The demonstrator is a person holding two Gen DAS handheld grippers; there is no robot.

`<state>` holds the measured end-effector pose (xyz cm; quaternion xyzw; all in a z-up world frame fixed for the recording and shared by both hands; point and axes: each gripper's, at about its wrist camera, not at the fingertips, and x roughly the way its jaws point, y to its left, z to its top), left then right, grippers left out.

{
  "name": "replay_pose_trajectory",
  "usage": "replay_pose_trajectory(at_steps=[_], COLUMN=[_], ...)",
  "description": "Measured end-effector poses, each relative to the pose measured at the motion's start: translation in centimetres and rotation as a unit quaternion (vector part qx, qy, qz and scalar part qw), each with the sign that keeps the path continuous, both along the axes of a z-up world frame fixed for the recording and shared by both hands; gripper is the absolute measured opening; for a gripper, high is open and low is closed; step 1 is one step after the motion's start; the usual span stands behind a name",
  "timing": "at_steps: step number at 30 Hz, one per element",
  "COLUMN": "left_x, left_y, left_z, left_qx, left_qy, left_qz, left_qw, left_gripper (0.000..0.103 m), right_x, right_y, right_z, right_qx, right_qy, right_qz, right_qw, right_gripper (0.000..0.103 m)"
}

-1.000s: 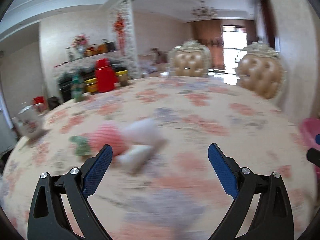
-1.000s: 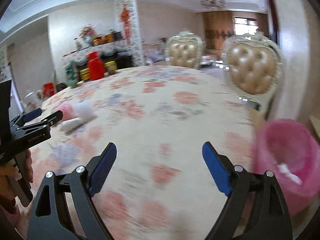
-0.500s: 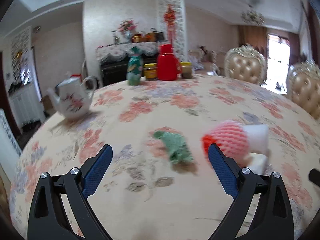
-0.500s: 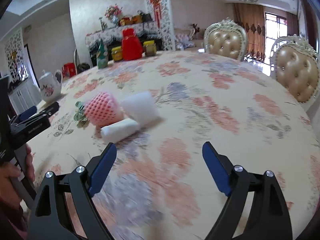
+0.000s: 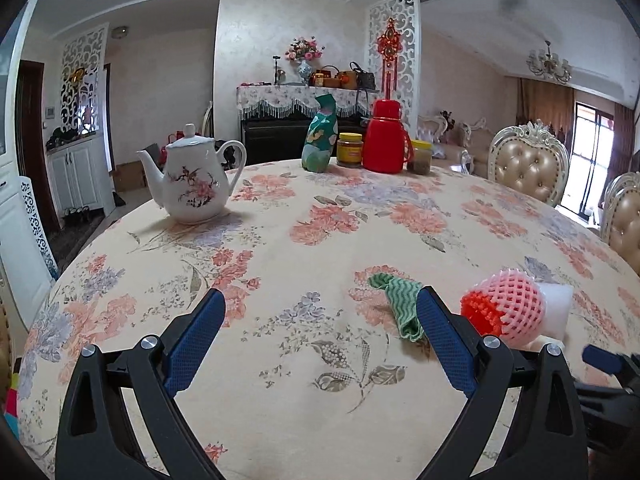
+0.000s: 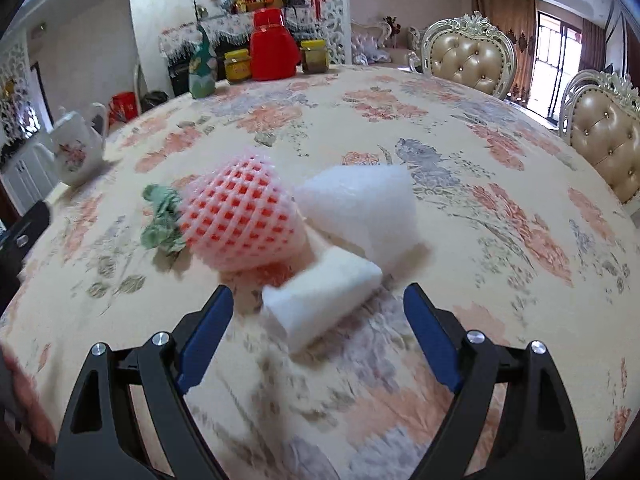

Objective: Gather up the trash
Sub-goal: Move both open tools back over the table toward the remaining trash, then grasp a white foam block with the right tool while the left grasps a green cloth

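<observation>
A: I'm bringing the right gripper (image 6: 316, 320) down with its jaws apart and empty; the small white foam block (image 6: 320, 300) is lying between them, toward the table's (image 6: 500, 152) near edge.

B: Straddle it squarely, keeping off the pink foam net (image 6: 240, 220).

A: I'm holding the left gripper (image 5: 320, 336) spread and empty, beside the green scrap (image 5: 396, 300).

A home dining room. Round table (image 5: 280, 240) under a flowered cloth, with a porcelain teapot (image 5: 192, 182) near its left edge and a red thermos (image 5: 386, 136) with jars at the far edge. Tufted, carved chairs (image 6: 464, 56) along the right edge; chandelier (image 5: 548, 65), piano (image 5: 276, 136), flower vase (image 5: 304, 66) beyond.
</observation>
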<state>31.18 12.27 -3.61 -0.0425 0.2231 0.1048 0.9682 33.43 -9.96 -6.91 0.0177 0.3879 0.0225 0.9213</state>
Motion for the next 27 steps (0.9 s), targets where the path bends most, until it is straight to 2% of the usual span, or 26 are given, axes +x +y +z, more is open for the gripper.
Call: replay_pose_trajectory(at_steps=[4,7,9,11,17,21,27], left_x=[0.2,0.3,0.3,0.4,0.5,0.6,0.9], left_y=[0.5,0.8,0.7,0.5,0.3,0.4,0.7], left_z=[-0.2,-0.4,-0.4,-0.5,-0.8,-1.1,-1.4], left_qx=[-0.015,-0.029,-0.028,-0.025,-0.029,-0.039,-0.059], left_qy=[0.007,0.009,0.009,0.012,0.019,0.026,0.036], left_qz=[-0.002,0.0,-0.001,-0.005,-0.015,-0.019,-0.021], left_qw=[0.9999,0.9996,0.9996,0.9996,0.9993,0.9987,0.9974], left_gripper=[0.09,0.09,0.09,0.09,0.09,0.09,0.09], right_x=[1.6,1.9,1.5,0.7,-0.6,-0.8,-0.6], right_y=[0.2,-0.4,-1.1,-2.2,-4.9,-5.5,-6.5], right_z=[-0.6,-1.2,-1.5,-1.4,-1.4,-1.2,-1.5], right_qx=[-0.015,-0.017,-0.017,-0.009,0.003,0.002,0.033], right_qy=[0.024,0.042,0.05,0.047,0.044,0.038,0.048], right_qz=[-0.016,-0.017,-0.013,-0.01,-0.001,0.01,0.005], right_qw=[0.999,0.999,0.999,0.999,0.999,0.999,0.998], right_gripper=[0.083,0.07,0.056,0.048,0.043,0.026,0.02])
